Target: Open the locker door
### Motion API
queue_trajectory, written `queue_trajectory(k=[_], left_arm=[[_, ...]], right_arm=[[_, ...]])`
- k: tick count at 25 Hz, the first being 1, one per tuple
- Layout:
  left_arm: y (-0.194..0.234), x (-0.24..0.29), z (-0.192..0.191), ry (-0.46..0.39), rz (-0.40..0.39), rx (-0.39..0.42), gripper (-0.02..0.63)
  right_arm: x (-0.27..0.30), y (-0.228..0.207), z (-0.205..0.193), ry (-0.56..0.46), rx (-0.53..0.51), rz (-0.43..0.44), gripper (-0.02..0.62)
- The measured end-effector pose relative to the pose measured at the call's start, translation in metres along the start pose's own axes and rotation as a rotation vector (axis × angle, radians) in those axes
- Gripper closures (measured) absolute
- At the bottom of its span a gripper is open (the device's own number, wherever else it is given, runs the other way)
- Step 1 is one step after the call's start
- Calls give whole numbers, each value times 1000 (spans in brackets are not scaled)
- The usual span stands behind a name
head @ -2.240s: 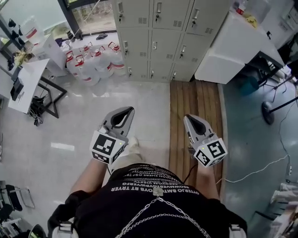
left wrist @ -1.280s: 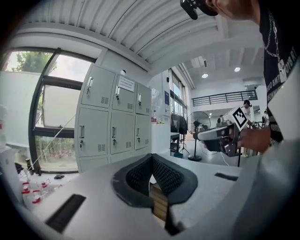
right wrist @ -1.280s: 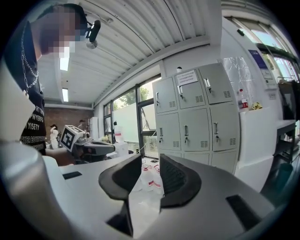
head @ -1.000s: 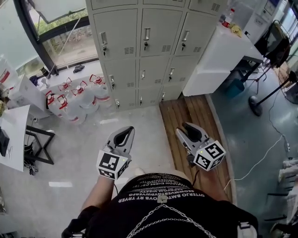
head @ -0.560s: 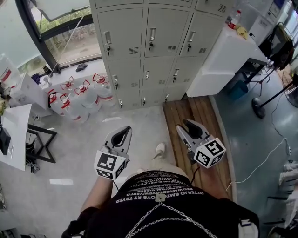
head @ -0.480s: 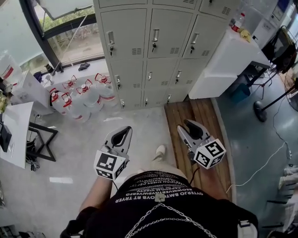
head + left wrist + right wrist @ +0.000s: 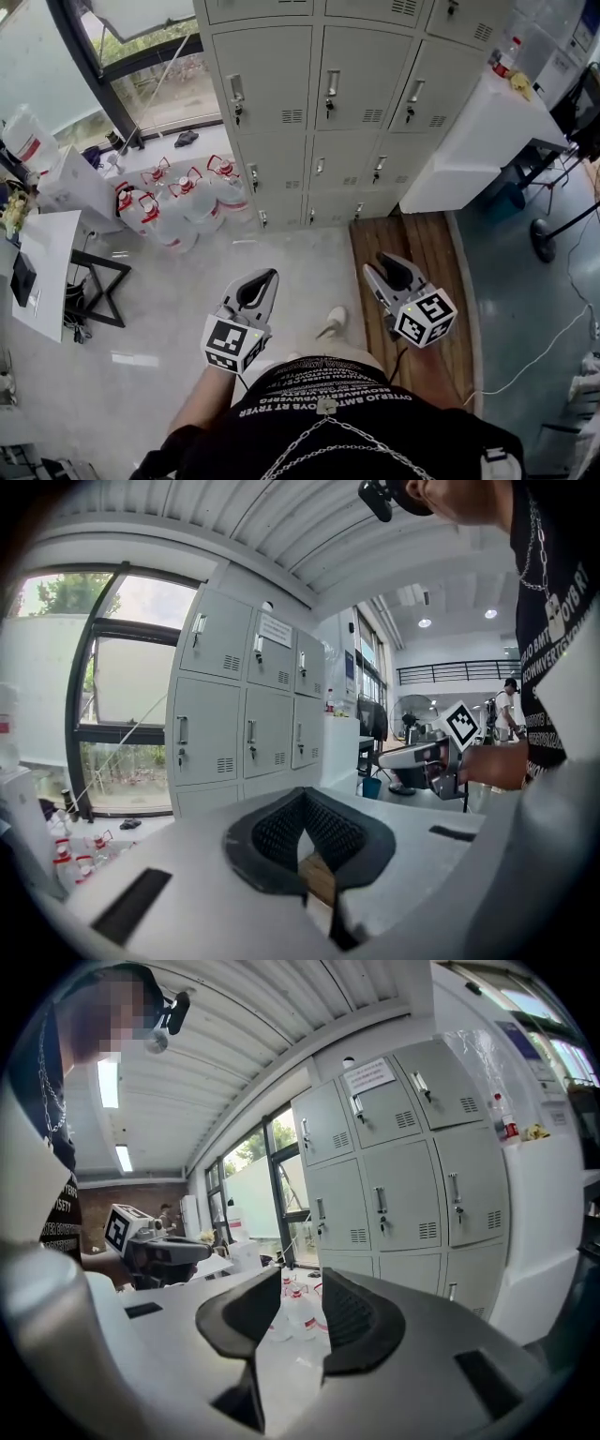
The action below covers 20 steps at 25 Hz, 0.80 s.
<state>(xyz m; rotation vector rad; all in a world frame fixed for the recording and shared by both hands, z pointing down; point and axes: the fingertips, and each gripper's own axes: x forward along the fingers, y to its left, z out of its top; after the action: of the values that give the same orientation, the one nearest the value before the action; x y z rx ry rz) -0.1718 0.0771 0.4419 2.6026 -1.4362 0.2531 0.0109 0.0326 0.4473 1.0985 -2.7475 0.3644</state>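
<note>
A bank of grey lockers (image 7: 347, 89) stands ahead with every door closed, each door bearing a small handle and lock. The lockers (image 7: 248, 733) also fill the middle of the left gripper view, and the lockers (image 7: 403, 1185) show at the right of the right gripper view. My left gripper (image 7: 269, 276) hovers over the pale floor, well short of the doors. Its tips (image 7: 302, 792) meet, with nothing between them. My right gripper (image 7: 392, 262) hangs over the wooden platform, its jaws (image 7: 298, 1275) apart and empty. Neither gripper touches a locker.
Several water jugs (image 7: 178, 202) stand on the floor left of the lockers. A white cabinet (image 7: 478, 131) abuts them on the right. A wooden platform (image 7: 422, 272) lies beneath my right side. A white desk (image 7: 47, 272) stands at far left, and a fan base (image 7: 553, 234) with a cable at right.
The person has stepped towards the lockers, which now look closer. Both grippers travelled forward with the body. A shoe shows between them. The jaws stand as before.
</note>
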Motion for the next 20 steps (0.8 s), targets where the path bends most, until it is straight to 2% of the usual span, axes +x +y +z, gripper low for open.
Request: queue_trajectory(k=[4, 7, 13, 20], left_arm=[[17, 23, 0, 3, 26, -39, 606], [23, 46, -1, 37, 26, -26, 606], [26, 100, 28, 23, 3, 54, 606], [33, 155, 48, -6, 17, 21, 607]], right_arm=[[23, -17, 0, 14, 4, 23, 461], [36, -31, 5, 8, 6, 36, 460], [52, -74, 12, 12, 26, 30, 459], [67, -123, 28, 16, 17, 58, 459]])
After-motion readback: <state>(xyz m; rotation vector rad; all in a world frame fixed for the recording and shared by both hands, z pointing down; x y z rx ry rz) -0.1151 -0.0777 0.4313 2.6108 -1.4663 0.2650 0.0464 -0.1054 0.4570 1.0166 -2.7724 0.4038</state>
